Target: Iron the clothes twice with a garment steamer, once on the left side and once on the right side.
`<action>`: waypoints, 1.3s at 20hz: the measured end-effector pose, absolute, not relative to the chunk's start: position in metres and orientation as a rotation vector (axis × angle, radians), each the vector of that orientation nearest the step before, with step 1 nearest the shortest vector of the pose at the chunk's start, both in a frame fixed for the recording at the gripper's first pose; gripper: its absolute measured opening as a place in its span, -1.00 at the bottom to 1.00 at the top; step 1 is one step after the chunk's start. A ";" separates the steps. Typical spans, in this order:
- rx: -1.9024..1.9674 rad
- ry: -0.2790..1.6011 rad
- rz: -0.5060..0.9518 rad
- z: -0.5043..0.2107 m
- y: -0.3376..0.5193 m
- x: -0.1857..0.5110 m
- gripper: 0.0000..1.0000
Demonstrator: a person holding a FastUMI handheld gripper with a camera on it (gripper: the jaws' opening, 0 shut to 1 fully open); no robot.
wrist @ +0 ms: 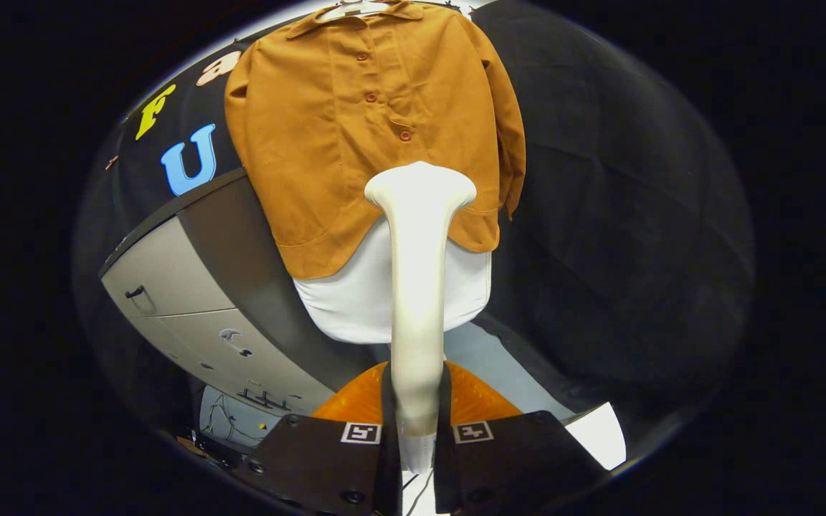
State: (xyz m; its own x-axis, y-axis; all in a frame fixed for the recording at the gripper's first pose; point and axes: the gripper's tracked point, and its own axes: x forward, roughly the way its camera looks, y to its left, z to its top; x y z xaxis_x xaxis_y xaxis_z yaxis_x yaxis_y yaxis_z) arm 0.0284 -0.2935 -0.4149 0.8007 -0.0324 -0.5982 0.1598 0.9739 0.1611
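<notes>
**Desk:** What's behind the work?

**Operator:** Black cloth wall all round. On my left stands a grey cabinet (pixel 191 301) with drawers, and some loose cables (pixel 230 419) lie low beside it. The shirt (pixel 363 122), rust-orange, hangs on a hanger (pixel 352 8) against the cloth, with a white garment (pixel 355 294) showing below its hem.

**Desk:** And the claw?

**Operator:** My gripper (pixel 416 437) is closed down on the steamer (pixel 419 287). Both fingers press the base of its pale handle from either side, and I see no gap left on either flank. I have a firm hold, as far as I can judge.

**Desk:** Which way does the steamer lie?

**Operator:** Its long axis runs straight ahead from between the fingers, up toward the shirt. The flared head sits in front of the shirt's lower part, just under the lowest button and near the placket line. I can't tell whether the head touches the cloth or stands just off it.

**Desk:** So where do you go?

**Operator:** The head is about at the shirt's middle, so each pass needs a sideways shift first. The left panel is broad and faces me; the right one is narrower, near the hanging sleeve. Either side looks equally near from here.

**Desk:** Any containers?

**Operator:** Only the cabinet drawers, shut. I can't see what they hold.
</notes>
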 end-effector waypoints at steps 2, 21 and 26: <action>0.205 0.610 -0.097 -0.398 -0.283 0.025 -0.57; 0.120 0.235 -0.065 -0.159 -0.186 0.074 -0.58; 0.123 0.157 -0.039 -0.093 -0.154 0.079 -0.58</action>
State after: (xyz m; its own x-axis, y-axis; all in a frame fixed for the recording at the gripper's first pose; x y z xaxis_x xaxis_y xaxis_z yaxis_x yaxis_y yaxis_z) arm 0.0793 -0.1539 -0.0929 0.9869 -0.0289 -0.1585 0.0482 0.9917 0.1196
